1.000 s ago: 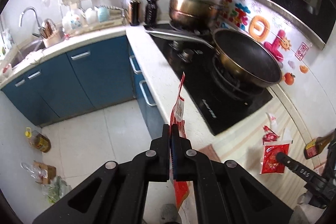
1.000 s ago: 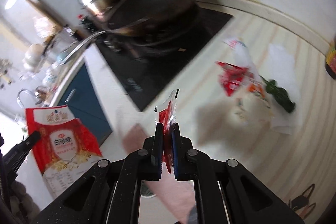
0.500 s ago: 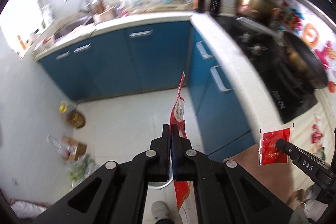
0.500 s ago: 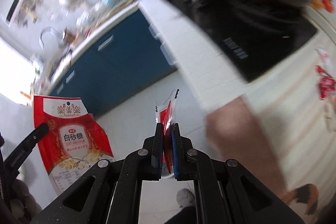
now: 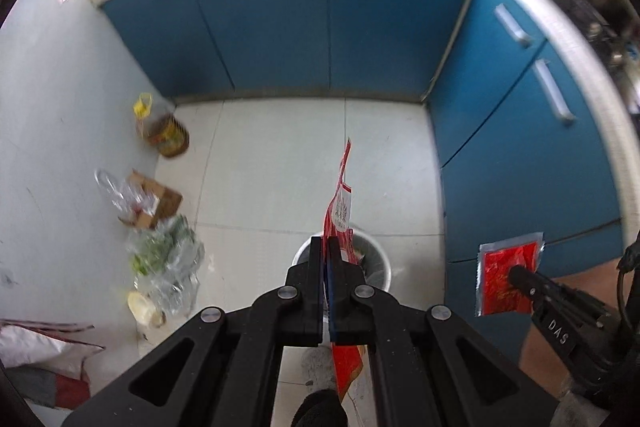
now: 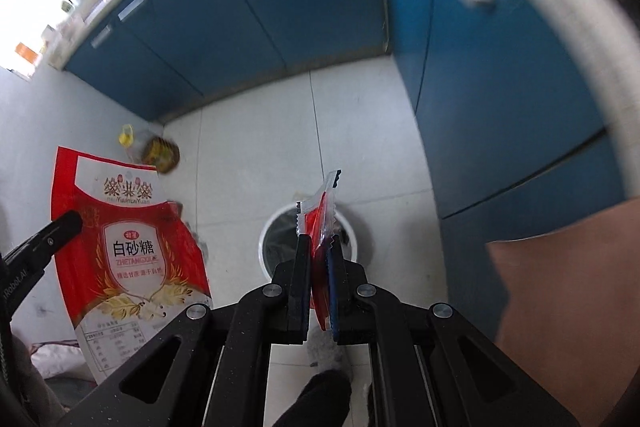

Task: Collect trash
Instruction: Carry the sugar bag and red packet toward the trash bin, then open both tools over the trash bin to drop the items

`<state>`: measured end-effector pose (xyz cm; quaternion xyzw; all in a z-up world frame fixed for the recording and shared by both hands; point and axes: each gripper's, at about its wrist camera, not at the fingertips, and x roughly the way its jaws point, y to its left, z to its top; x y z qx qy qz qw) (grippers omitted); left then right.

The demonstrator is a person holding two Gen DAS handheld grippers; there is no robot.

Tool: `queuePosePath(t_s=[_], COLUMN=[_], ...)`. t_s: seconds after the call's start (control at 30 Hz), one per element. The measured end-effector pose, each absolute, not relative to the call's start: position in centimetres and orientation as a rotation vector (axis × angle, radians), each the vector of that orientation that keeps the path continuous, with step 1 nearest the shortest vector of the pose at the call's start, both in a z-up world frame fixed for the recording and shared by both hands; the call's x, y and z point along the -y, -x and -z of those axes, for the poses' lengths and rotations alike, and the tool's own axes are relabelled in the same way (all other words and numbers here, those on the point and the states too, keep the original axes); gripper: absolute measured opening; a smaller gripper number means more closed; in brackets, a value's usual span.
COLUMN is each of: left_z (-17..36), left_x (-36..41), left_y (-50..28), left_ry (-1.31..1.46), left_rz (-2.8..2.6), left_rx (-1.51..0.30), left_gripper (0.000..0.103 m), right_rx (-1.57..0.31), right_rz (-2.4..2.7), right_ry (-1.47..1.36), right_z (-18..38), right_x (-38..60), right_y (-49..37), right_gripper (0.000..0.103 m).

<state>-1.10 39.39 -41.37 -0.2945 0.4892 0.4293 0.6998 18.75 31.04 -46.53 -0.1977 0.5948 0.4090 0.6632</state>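
Now both views look down at the tiled floor and blue cabinets, where a second ago they showed the stove and counter; the swing away from the counter has put both grippers above the trash bin (image 5: 376, 259).

Left gripper (image 5: 325, 247): clenched on the big red-and-white sugar bag (image 5: 340, 211), seen edge-on in its own view and broadside in the right wrist view (image 6: 132, 251). The bag hangs over the floor, its lower part lined up with the bin's rim from the left camera.

Right gripper (image 6: 319, 247): clenched on a small red sauce packet (image 6: 320, 215), which sticks up past the fingertips. From the right camera the packet overlaps the bin (image 6: 272, 227) opening; from the left camera it shows flat-on (image 5: 508, 275), off to the right of the bin against a cabinet door. Height above the bin cannot be judged.

Meaning for the task: pickup looks done for these two pieces, transport nearly done, release not yet begun. Judgement: each gripper needs centring over the opening before letting go, since the wide bag could catch the rim.

Containers:
- Trash bin: round, white rim, dark liner. Contents dim; cannot tell what is inside.
- Cardboard box (image 5: 154, 201) by the left wall, beside clear plastic bags (image 5: 168, 259) with something green inside.
- Oil jug (image 5: 164, 131), yellow cap, standing in the corner.
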Motion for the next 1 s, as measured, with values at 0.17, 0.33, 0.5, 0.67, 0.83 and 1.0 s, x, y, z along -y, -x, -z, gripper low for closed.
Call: queuePosePath(t_s=[0.17,0.33,0.5,0.67,0.83,1.0], left_z=[51.2,61.7,70.5,75.6,75.9,74.0], left_x=[-42.5,-45.1,-46.4,-46.3,-45.7,-45.1], left_y=[2.4,2.8,1.8,1.2,1.6,2.3], left_ry=[0.766,0.896,0.942,1.020,0.973,0.848], left_rz=[-0.954,-0.941,-0.900,-0.836,-0.848,-0.887], left_rx=[-1.138,-1.176,-1.268,-1.335,-1.357,-1.384], left_gripper=[0.000,0.000,0.001,0.008,0.095,0.096], right_rx=[-1.433,-1.540,-1.621,-1.727,-1.735,-1.725], right_rz=[-0.902,-0.874,-0.862,-0.883,-0.862,-0.869], right_ry=[0.454,0.415,0.379,0.398,0.457,0.466], right_z=[56.7,68.9,77.6,83.9,86.0,84.2], right_x=[-32.7,-33.3,-33.8,-34.8,-35.1,-34.3], right_y=[-18.0,-17.8,-18.2,-18.2,-17.9,-18.7], right_gripper=[0.007,0.007,0.007,0.009,0.044,0.071])
